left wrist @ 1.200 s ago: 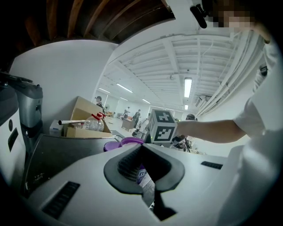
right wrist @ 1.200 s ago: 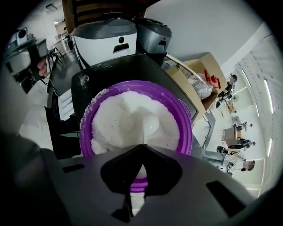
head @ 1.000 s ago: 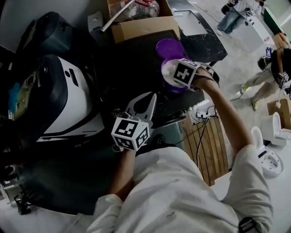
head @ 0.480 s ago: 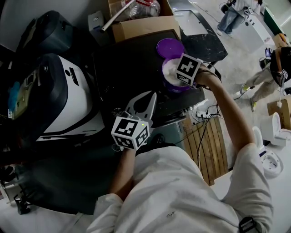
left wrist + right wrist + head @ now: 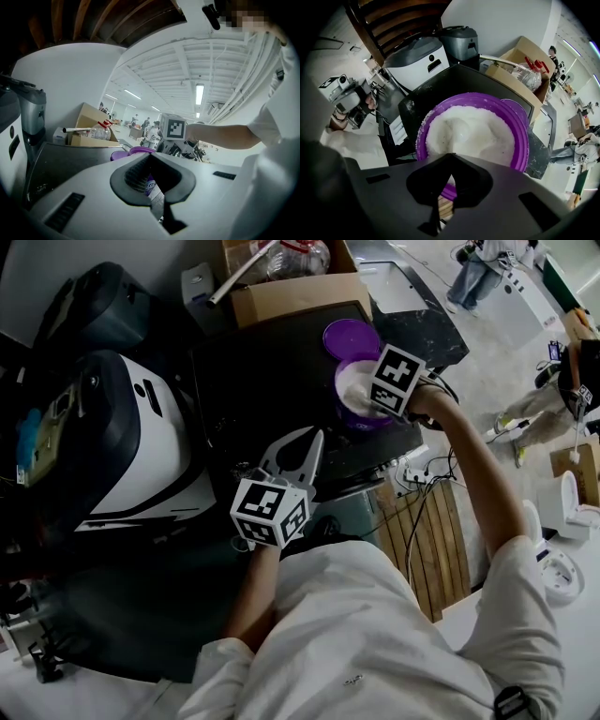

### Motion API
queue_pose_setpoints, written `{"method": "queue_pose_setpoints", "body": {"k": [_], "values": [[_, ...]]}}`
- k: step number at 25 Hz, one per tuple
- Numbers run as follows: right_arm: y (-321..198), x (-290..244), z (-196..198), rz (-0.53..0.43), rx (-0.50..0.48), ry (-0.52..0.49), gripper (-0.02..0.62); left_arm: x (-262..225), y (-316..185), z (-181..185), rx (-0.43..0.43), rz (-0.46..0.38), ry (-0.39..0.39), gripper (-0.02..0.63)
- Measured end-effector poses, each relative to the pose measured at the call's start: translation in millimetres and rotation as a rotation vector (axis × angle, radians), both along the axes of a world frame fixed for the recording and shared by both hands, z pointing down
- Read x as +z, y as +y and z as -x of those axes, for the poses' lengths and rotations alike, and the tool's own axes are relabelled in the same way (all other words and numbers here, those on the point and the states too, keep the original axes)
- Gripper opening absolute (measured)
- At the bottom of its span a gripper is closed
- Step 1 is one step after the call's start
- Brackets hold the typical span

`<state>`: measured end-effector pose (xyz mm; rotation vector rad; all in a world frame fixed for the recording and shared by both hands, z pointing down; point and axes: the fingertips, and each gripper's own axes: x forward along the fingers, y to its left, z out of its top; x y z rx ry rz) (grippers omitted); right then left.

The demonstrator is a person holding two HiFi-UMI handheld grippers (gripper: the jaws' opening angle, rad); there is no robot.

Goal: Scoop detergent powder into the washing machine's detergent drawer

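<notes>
Right gripper [image 5: 449, 158]: jaws drawn in to a narrow slit. A pale translucent scoop [image 5: 461, 131] sits directly ahead of the tips with its bowl sunk in the detergent powder [image 5: 487, 140]. A pale strip showing in the cut-out between the jaws appears to be the scoop's handle, held in the grip. The gripper is angled down over the near rim of the purple tub [image 5: 521, 145].

The tub is nearly full of white powder, heaped unevenly. Some grains cling to the rim on the left side.

The tub stands on the black desk [image 5: 272, 371] near the desk's right-hand edge. Its purple lid [image 5: 350, 337] lies flat on the desk just beyond it.

Left gripper [image 5: 150, 157]: jaws closed, nothing between them. Only the purple tub's side shows through the cut-out. In the head view it is held over the near edge of the desk, well apart from the tub and pointing towards it.

Surroundings:
- A cardboard box [image 5: 291, 296] stands at the far edge of the desk, with a clear plastic bottle [image 5: 529, 70] lying in it - red cap.
- A white appliance with a dark top [image 5: 141, 446] stands to the left of the desk.
- A second grey-black appliance [image 5: 94, 306] stands beyond the white one.
- A power strip [image 5: 417, 470] and wooden slats [image 5: 427, 540] lie on the floor to the right of the desk.
</notes>
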<state>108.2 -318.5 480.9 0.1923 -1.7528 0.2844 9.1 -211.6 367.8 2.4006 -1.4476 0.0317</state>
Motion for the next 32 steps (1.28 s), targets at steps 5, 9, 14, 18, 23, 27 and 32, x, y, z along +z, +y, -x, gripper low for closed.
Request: {"method": "queue_pose_setpoints", "body": {"k": [5, 9, 14, 18, 23, 27, 32], "values": [[5.2, -1.1, 4.0, 0.049, 0.03, -0.046, 0.008, -0.3, -1.9, -0.8, 0.006, -0.002, -0.001, 0.015], [10.3, -3.0, 7.3, 0.091, 0.049, -0.078, 0.008, -1.1, -2.8, -1.4, 0.008, -0.003, 0.0, 0.015], [15.1, -5.7, 12.7, 0.135, 0.073, -0.129, 0.008, -0.8, -3.2, -1.9, 0.009, -0.004, -0.002, 0.015], [19.9, -6.3, 15.2, 0.209, 0.121, -0.172, 0.008, -1.2, -4.3, -1.9, 0.007, -0.007, -0.002, 0.016], [21.3, -11.3, 16.5, 0.307, 0.207, -0.247, 0.008, -0.7, -5.8, -0.8, 0.008, -0.005, -0.001, 0.015], [22.3, -16.4, 16.8, 0.347, 0.251, -0.296, 0.008, -0.7, -7.8, -2.2, 0.015, -0.004, 0.001, 0.015], [19.1, -19.9, 12.0, 0.377, 0.322, -0.349, 0.008, -0.3, -10.1, -4.9, 0.027, -0.002, 0.0, 0.015]]}}
